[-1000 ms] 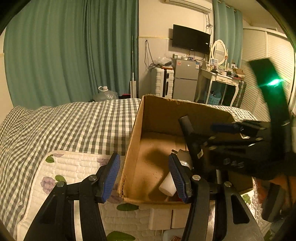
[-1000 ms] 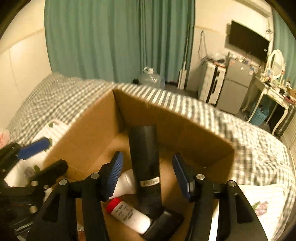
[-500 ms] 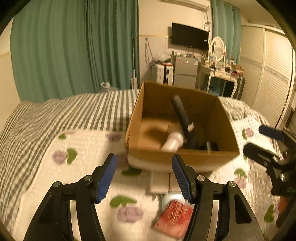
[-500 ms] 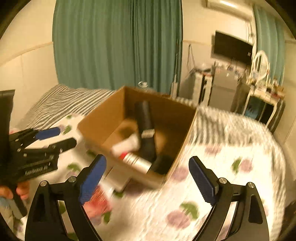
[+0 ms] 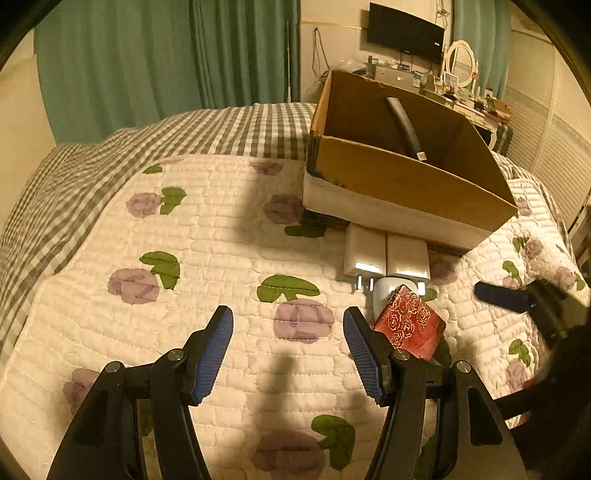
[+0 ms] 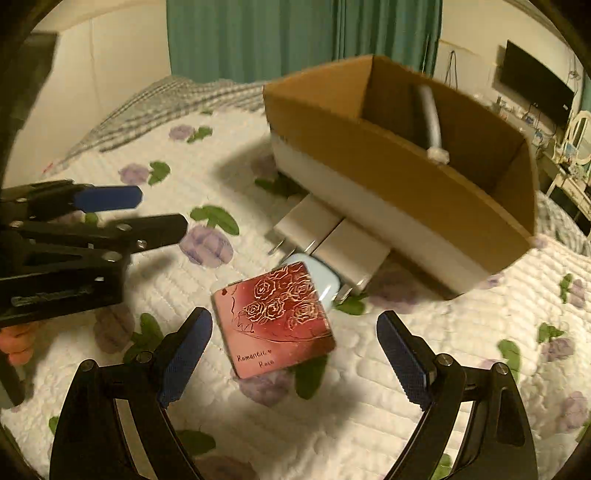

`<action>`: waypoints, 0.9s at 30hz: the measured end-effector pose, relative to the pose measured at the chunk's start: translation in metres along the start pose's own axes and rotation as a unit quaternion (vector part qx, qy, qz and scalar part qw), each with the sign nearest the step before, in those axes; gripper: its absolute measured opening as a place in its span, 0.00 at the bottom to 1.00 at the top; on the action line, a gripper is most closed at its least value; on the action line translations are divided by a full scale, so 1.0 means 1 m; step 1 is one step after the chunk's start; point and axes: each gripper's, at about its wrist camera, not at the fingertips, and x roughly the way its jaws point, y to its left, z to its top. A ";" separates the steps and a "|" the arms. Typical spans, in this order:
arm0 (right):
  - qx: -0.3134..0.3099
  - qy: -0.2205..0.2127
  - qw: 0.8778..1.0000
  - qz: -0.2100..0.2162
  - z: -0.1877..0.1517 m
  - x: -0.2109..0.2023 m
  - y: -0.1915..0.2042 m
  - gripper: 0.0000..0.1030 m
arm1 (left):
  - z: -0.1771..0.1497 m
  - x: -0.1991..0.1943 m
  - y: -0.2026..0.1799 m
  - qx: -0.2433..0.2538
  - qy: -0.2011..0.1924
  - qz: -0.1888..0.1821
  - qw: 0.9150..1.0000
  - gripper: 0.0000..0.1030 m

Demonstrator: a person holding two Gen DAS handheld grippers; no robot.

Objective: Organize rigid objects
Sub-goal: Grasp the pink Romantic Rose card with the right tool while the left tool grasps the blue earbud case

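Note:
A red box with a rose pattern [image 6: 275,321] lies on the floral quilt, leaning on a pale blue object [image 6: 327,282]. It also shows in the left wrist view [image 5: 408,326]. Two white chargers [image 6: 325,236] lie side by side against the open cardboard box [image 6: 388,173], which holds a dark tube [image 6: 428,114]. My right gripper [image 6: 293,363] is open and empty, its fingers either side of the red box and just short of it. My left gripper [image 5: 288,354] is open and empty over bare quilt, left of the red box.
The floral quilt [image 5: 207,258] covers the bed, with a checked blanket [image 5: 66,177] behind it. Green curtains [image 5: 166,55] hang at the back. A dresser with a mirror [image 5: 461,62] and a TV [image 5: 404,31] stand far right.
Both grippers have pulled back out of the cardboard box and dropped low over the quilt. The right gripper now faces the red box; its jaws opened wider.

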 end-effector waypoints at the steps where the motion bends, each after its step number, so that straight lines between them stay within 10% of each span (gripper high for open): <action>1: -0.001 0.004 1.000 0.003 0.001 0.004 0.000 0.88 | -0.001 0.001 0.001 -0.002 0.003 0.001 1.000 0.63; 13: -0.020 0.035 0.999 0.005 0.002 0.044 0.007 0.88 | 0.000 0.009 0.009 -0.014 0.013 0.012 1.000 0.63; 27: 0.022 -0.015 0.999 -0.040 -0.008 -0.022 -0.027 0.71 | 0.006 0.004 -0.011 0.003 0.003 0.013 1.000 0.63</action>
